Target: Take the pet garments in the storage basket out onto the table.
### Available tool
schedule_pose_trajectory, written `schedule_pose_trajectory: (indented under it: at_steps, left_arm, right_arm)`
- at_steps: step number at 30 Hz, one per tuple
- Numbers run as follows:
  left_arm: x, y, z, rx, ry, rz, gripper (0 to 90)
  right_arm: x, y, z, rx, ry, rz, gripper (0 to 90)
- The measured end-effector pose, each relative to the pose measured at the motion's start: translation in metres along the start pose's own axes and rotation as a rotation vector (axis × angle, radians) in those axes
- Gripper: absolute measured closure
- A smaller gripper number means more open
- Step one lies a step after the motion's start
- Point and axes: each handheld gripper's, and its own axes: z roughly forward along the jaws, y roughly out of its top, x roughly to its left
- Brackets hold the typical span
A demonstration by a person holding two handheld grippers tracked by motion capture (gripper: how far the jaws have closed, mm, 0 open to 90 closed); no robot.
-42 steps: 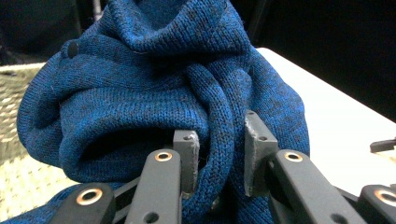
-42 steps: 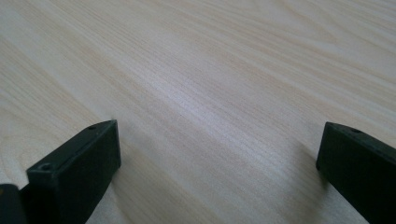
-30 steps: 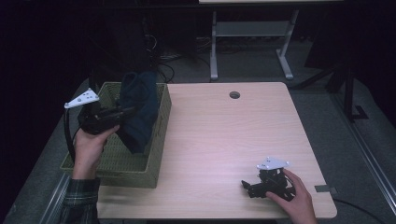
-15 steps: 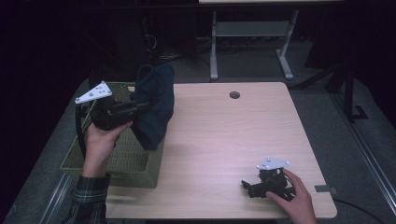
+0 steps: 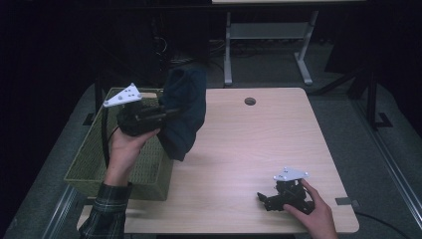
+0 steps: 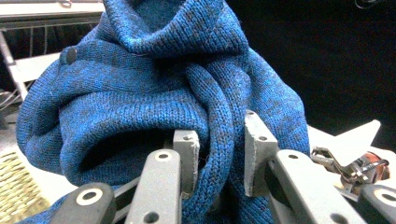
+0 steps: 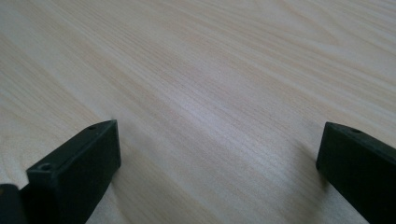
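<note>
The left gripper [image 5: 166,113] has its jaws clamped on a blue sweater [image 5: 185,112], which hangs below them. Carry it clear of the basket [image 5: 94,169] before lowering onto the surface [image 5: 259,144]; the right gripper [image 5: 266,200] rests there, jaws apart.

Pale wood desk [image 5: 239,149], lightly loaded

A woven green basket [image 5: 89,169] sits at its nine o'clock edge; the right gripper [image 5: 271,201] rests on it near five o'clock; a round cable hole [image 5: 250,101] lies at twelve o'clock.
</note>
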Motion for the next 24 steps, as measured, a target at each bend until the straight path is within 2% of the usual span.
schedule_pose_trajectory:
  at_steps: [13, 24]
  left_arm:
    - [-0.015, 0.002, 0.040, 0.037, -0.055, 0.015, 71.1]
    - [-0.027, -0.002, 0.078, 0.092, -0.083, 0.027, 71.1]
  right_arm:
    - [0.000, 0.000, 0.000, -0.002, -0.001, -0.002, 0.0]
    - [0.000, 0.000, 0.000, -0.002, -0.001, -0.002, 0.0]
